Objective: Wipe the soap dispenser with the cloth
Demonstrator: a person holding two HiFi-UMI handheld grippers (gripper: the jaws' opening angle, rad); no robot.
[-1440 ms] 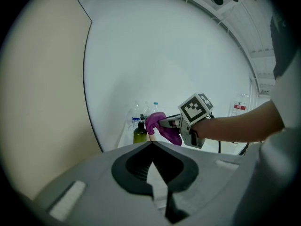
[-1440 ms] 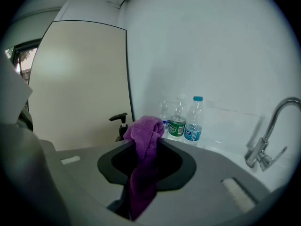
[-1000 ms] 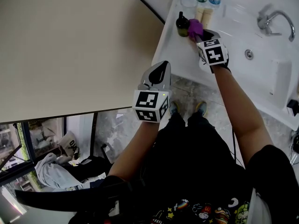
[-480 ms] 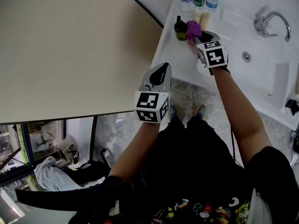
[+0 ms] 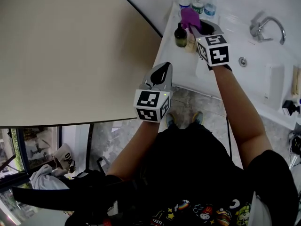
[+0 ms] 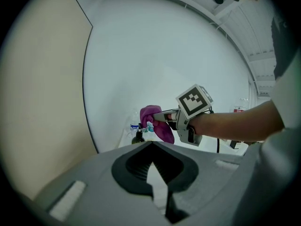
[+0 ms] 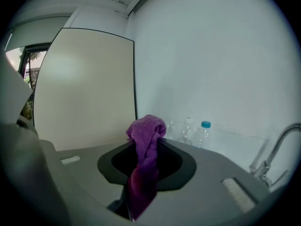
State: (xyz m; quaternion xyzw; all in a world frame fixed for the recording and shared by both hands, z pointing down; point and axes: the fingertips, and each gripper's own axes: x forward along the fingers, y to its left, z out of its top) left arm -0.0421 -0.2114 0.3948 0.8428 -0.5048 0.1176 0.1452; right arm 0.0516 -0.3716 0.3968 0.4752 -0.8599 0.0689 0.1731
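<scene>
On the far left I see a big beige wall (image 5: 70, 51). Next to it is my left gripper (image 5: 160, 73), held out in front of the person, well back from the white counter (image 5: 171, 62). Its jaws look closed together and there is nothing in them. Then comes the soap dispenser (image 5: 180, 36), a small dark bottle with a black pump on top. It stands up straight at the left end of the counter, near the edge. Just past its top is the purple cloth (image 5: 190, 17). The cloth is bunched up, with one end poking out in front and the other end hanging down. It is very close to the pump, but I cannot tell if it touches it. My right gripper (image 5: 196, 28) has the cloth. Its jaws are squeezed on the cloth and stand partly apart because the thick cloth fills the gap between them. The gripper is held up over the counter, a bit to the right of the dispenser. Behind it, by the white back wall, stand some clear water bottles (image 5: 197, 4), one with a blue cap. Further right is the white sink (image 5: 256, 76), and at its far side is the shiny tap (image 5: 268, 25).
</scene>
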